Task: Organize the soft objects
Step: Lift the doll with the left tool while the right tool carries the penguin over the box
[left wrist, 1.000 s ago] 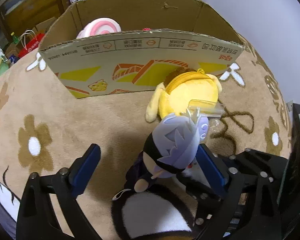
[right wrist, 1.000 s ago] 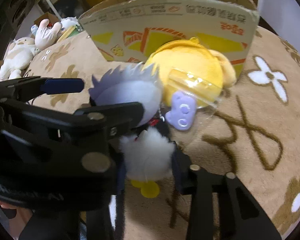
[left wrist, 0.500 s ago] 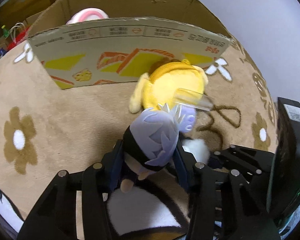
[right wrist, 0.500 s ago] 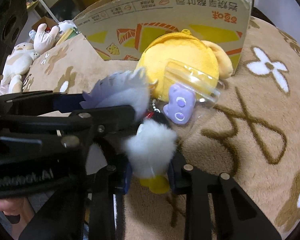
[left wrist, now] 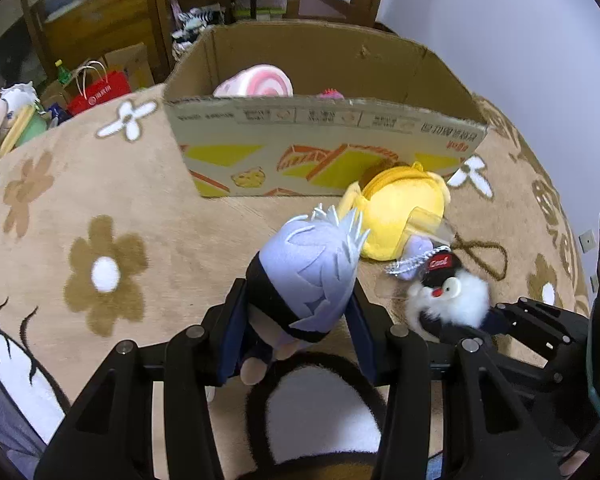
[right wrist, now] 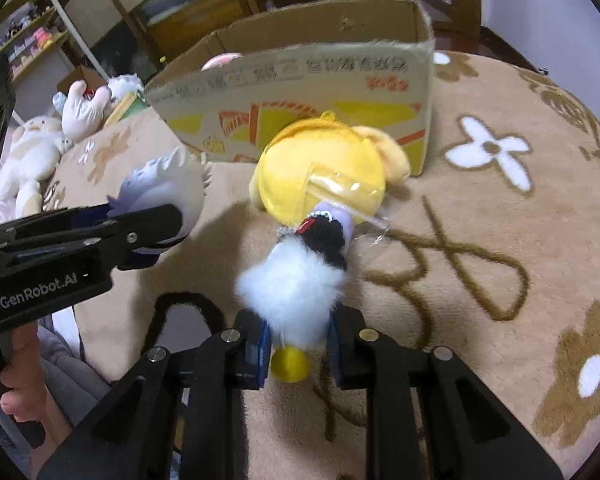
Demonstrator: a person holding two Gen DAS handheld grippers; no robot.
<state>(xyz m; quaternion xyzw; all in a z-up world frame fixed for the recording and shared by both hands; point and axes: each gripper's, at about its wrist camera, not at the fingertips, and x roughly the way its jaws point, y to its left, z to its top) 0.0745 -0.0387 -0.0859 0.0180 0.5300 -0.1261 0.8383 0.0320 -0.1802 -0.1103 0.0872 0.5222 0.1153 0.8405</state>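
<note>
My left gripper [left wrist: 296, 332] is shut on a plush doll with spiky lavender hair [left wrist: 312, 268] and holds it above the carpet; it also shows in the right wrist view [right wrist: 164, 196]. My right gripper [right wrist: 298, 344] is shut on a fluffy white penguin with a black cap [right wrist: 296, 276], also seen in the left wrist view [left wrist: 450, 296]. A round yellow plush [left wrist: 400, 208] with a clear plastic sleeve lies on the carpet against the open cardboard box [left wrist: 324, 140]. A pink swirl plush [left wrist: 254, 84] lies inside the box.
The tan flower-patterned carpet [left wrist: 100, 200] covers the floor. A black-rimmed white plush ear [left wrist: 312, 412] lies just below my left gripper. White stuffed toys [right wrist: 32, 152] lie at the far left. A red bag [left wrist: 104, 88] and wooden furniture stand behind the box.
My left gripper closed on the lavender-haired doll and lifted it. My right gripper closed on the white penguin and raised it. Both have moved up and back from the yellow plush.
</note>
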